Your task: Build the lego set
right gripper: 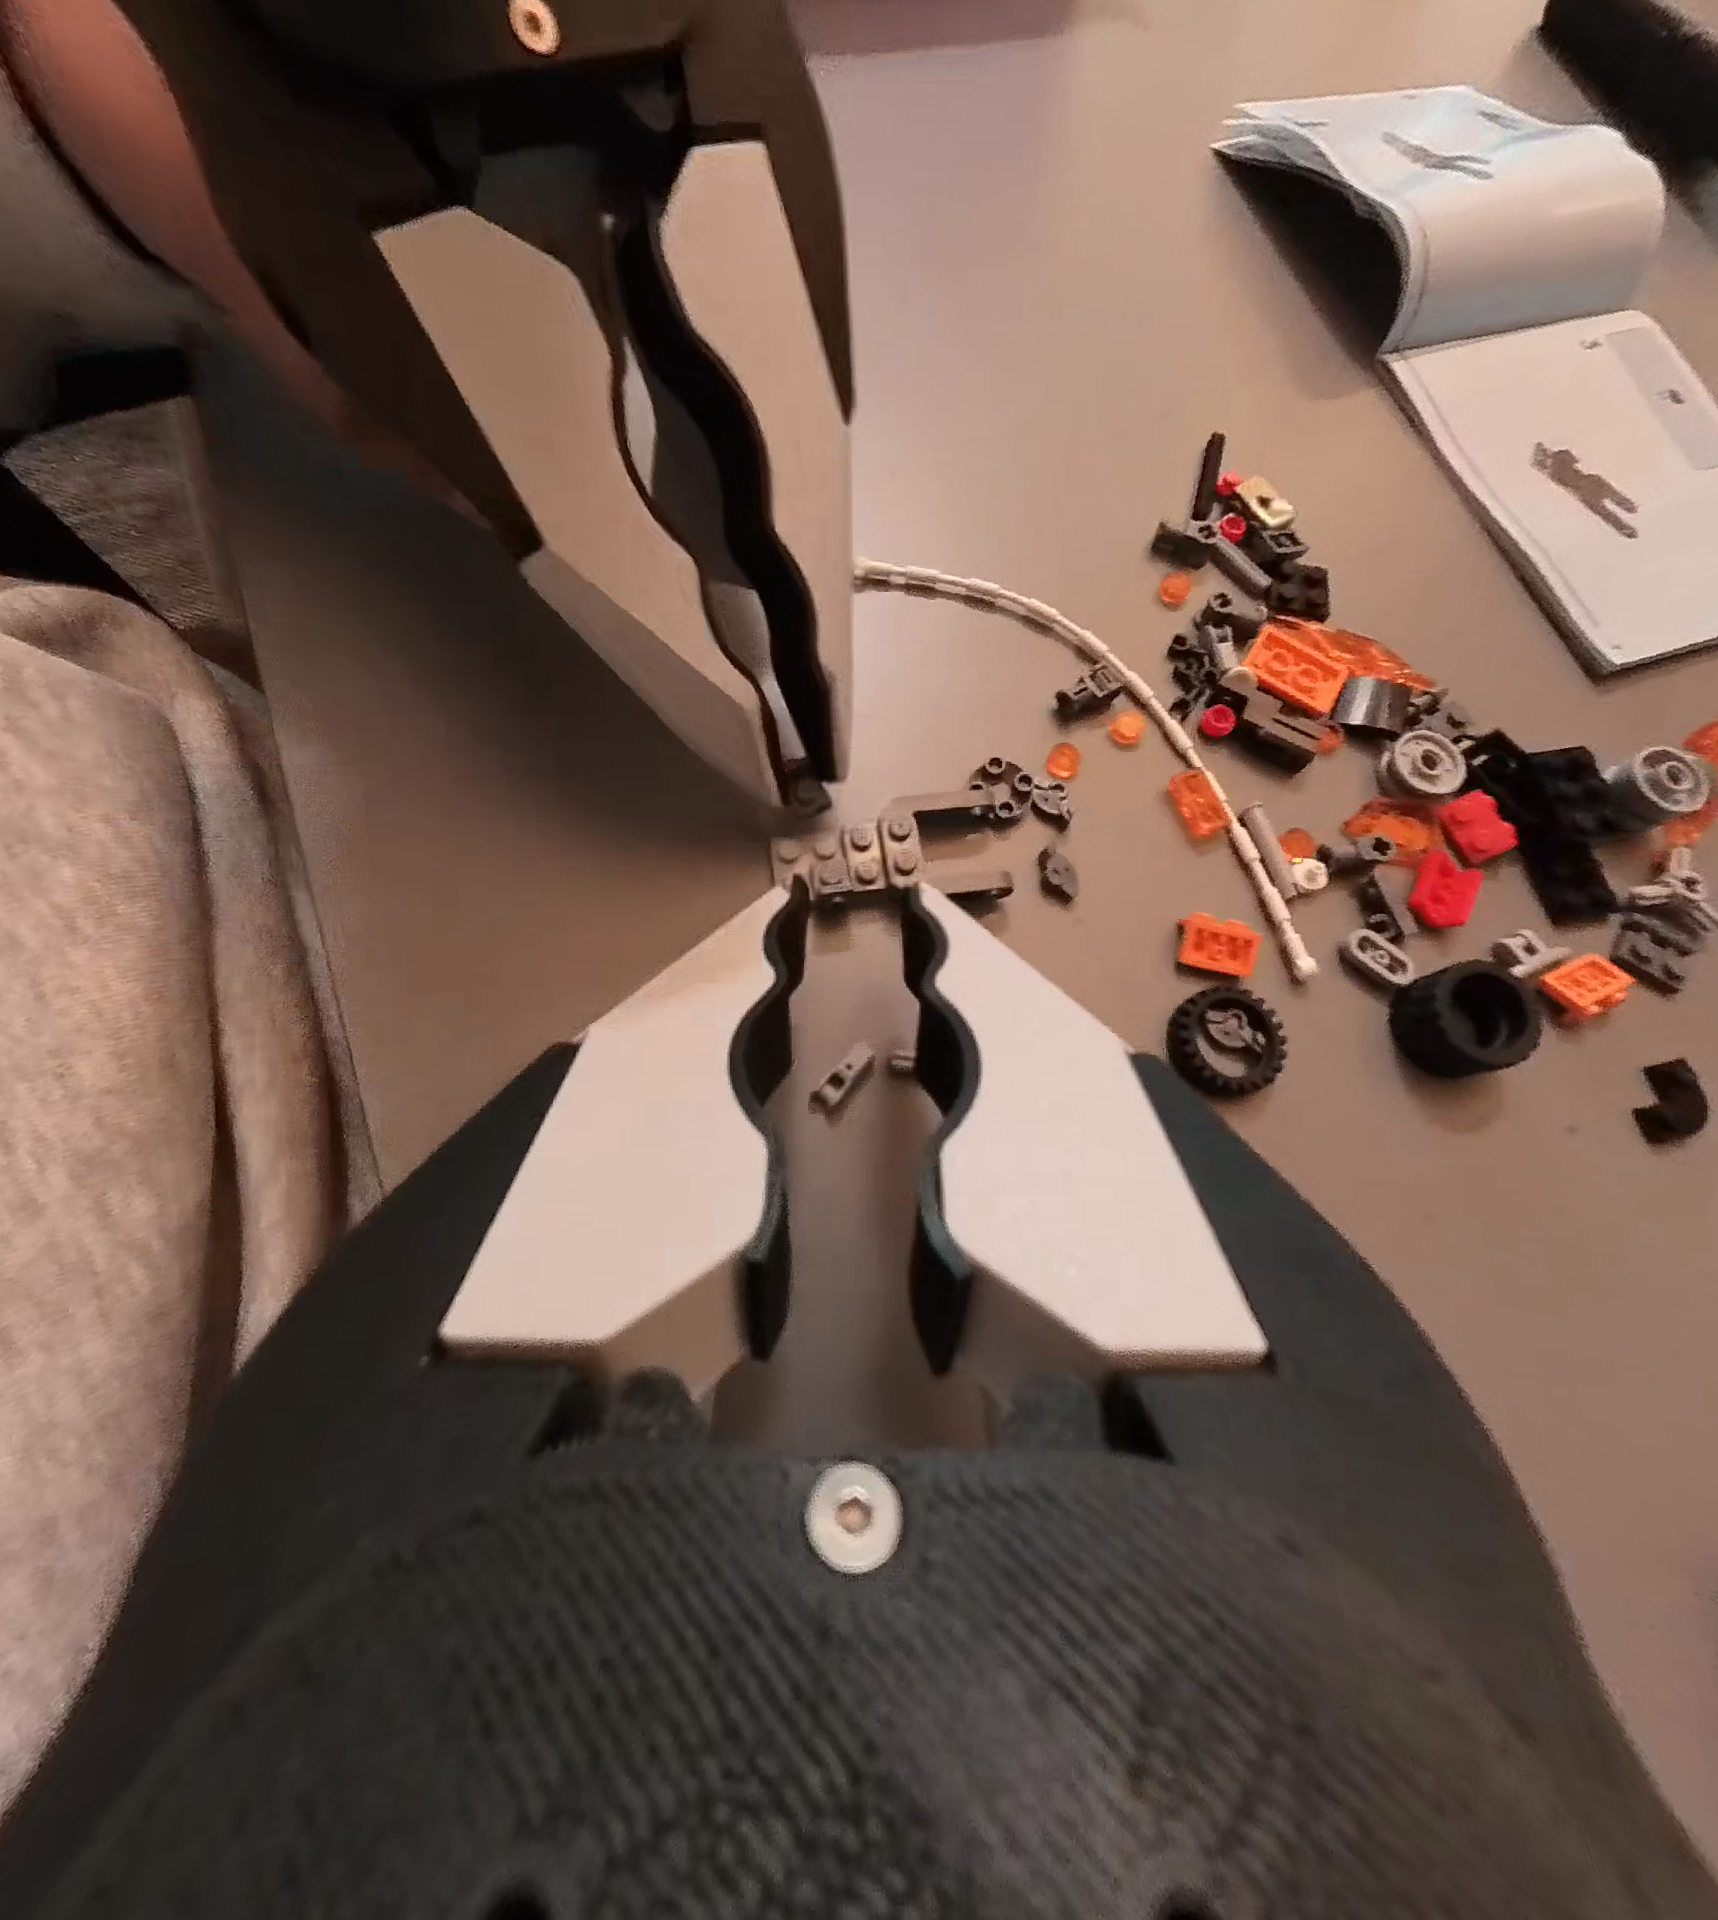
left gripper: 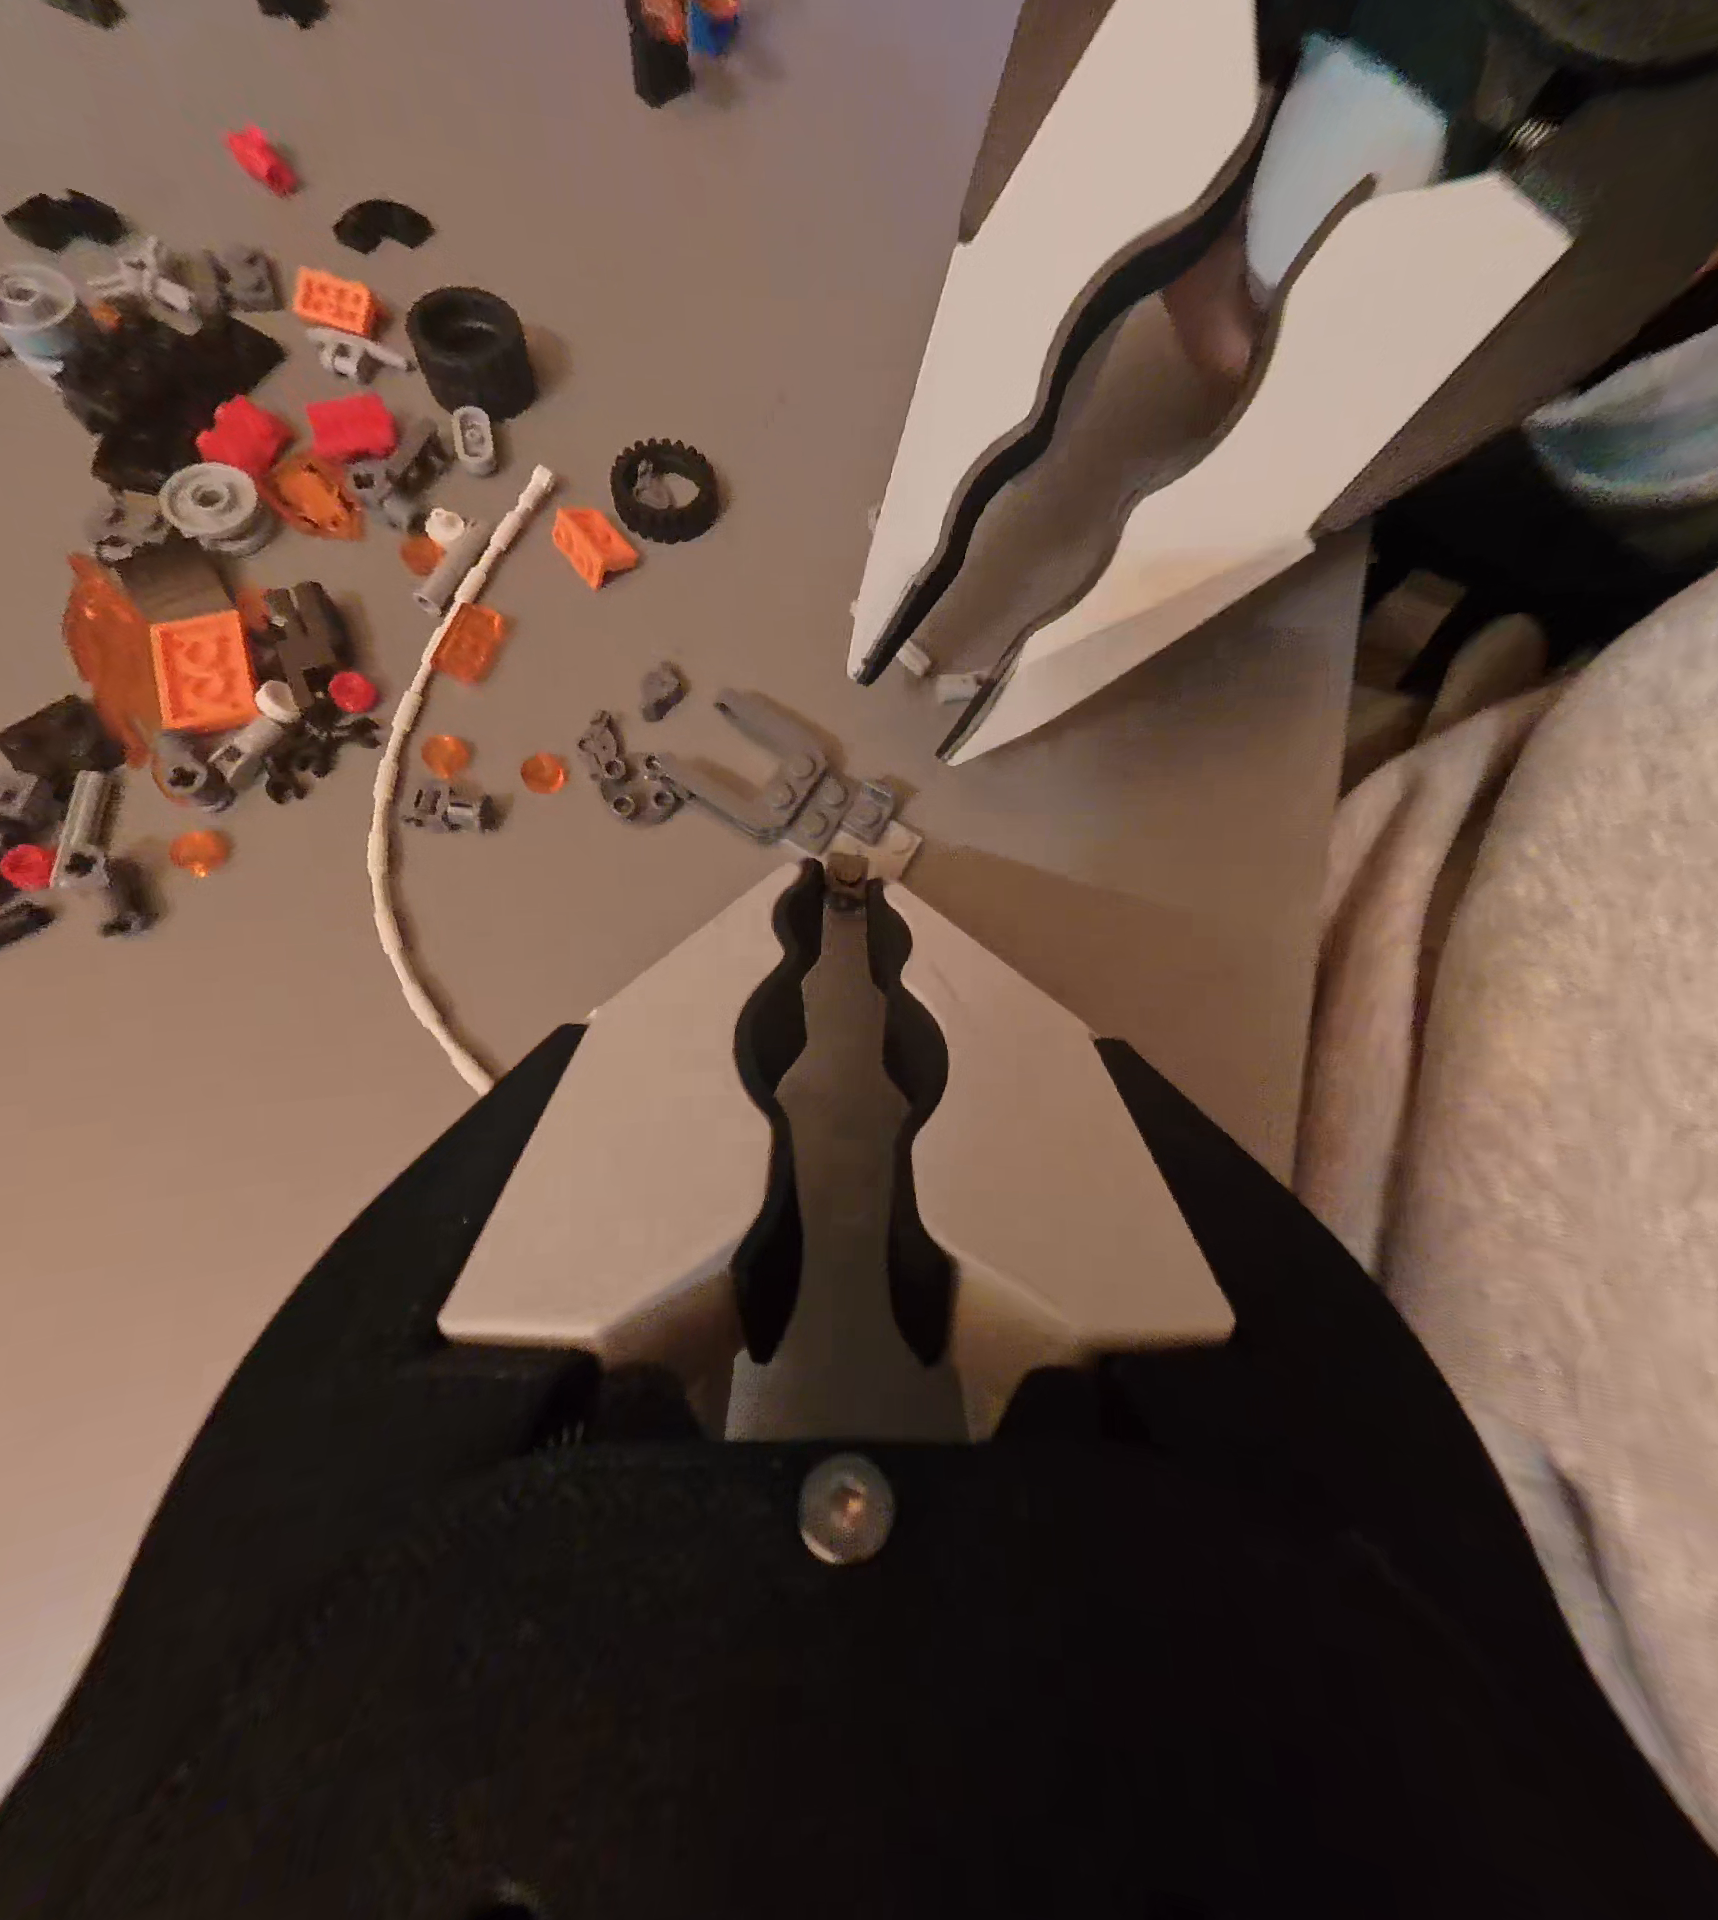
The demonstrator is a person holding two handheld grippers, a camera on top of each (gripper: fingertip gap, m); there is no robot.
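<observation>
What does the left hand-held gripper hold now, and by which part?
A small dark piece, pinched by its near end, at the end of the grey plate assembly.

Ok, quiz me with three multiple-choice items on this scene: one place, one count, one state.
1. Where is the open booklet? A gripped by a tool; B beyond the loose pile; C between the tools.
2. How many black tyres? A two; B four; C none.
3. The left tool is: A wide open, empty; B shut on a small dark piece; C out of view.
Answers: B, it lies past the pile; A, one thick, one thin; B, the piece sits pinched at its tips.
</observation>
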